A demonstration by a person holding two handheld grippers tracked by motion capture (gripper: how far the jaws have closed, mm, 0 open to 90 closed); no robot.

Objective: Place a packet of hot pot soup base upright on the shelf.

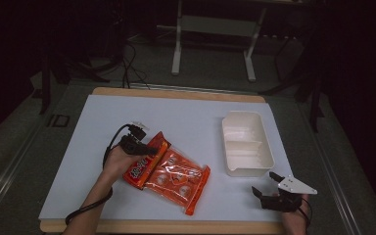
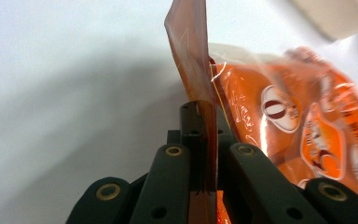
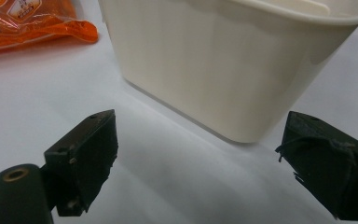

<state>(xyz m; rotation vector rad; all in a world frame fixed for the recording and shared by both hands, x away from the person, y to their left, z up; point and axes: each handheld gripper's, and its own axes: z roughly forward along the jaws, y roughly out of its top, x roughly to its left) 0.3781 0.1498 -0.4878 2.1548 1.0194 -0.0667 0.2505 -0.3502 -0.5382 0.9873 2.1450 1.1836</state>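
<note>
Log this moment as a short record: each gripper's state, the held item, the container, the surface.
left gripper: shut on the edge of the orange snack packet
right gripper: open, holding nothing, near the tray's near end
container: white tray, with a divider, nothing seen inside
packet position: left of the tray, apart from it
surface: white table

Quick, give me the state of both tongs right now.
Left tongs: shut on the edge of the orange snack bag.
Right tongs: open, holding nothing, facing the white container.
</note>
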